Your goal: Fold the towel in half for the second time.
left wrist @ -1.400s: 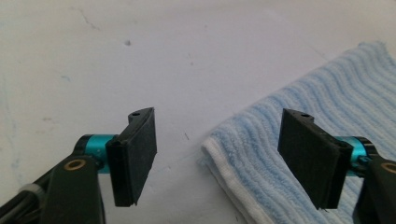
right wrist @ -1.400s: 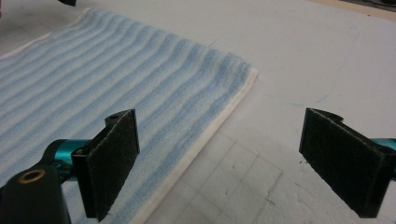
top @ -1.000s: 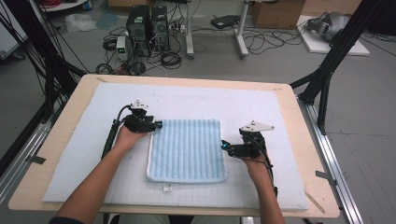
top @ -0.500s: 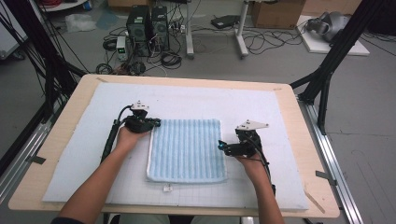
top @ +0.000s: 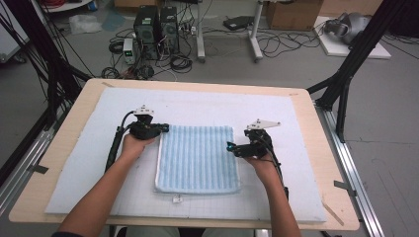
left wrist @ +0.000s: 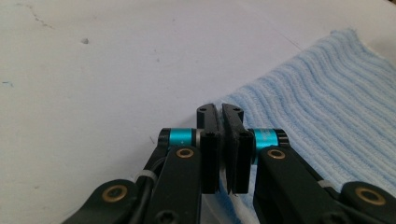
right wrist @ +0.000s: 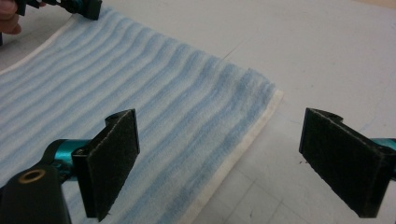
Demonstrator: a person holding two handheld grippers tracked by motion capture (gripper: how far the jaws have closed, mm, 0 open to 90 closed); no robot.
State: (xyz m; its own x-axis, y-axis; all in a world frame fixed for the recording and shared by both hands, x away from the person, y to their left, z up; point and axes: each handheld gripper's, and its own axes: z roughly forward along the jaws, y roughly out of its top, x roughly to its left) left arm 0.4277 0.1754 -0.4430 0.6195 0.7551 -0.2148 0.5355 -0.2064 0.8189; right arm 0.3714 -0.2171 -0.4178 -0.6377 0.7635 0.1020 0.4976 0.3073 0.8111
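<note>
The blue striped towel (top: 197, 159) lies flat near the middle of the white foam mat (top: 306, 197), a small tag poking out at its near edge in the high view. Its far left corner is hard to read: in the left gripper view the closed jaws stand right in front of it, and the cloth's edge disappears behind and under the black pads, so the bite itself is hidden. The left gripper (top: 164, 128) sits at that corner, its jaws brought together with only a thin slit between them, having just closed; it looks clamped on the towel's corner, though the pinched fabric cannot be made out plainly. In the left gripper view (left wrist: 219, 114) the towel (left wrist: 327, 121) runs away to the right and is cut off by the frame, with bare mat (left wrist: 93, 70) to the left. The right gripper (top: 230, 146) hovers at the towel's right edge, toward the far corner, jaws standing wide apart. In the right gripper view (right wrist: 219, 154) the towel's white-hemmed edge (right wrist: 187, 116) passes between the two pads without touching either: one pad hangs over the cloth, the other over the mat (right wrist: 327, 56). Whether the pads graze the surface below cannot be told. At the top left of that view the other gripper's tip (right wrist: 79, 7) shows, partly cut off. The mat rests on a wooden table (top: 69, 143).
</note>
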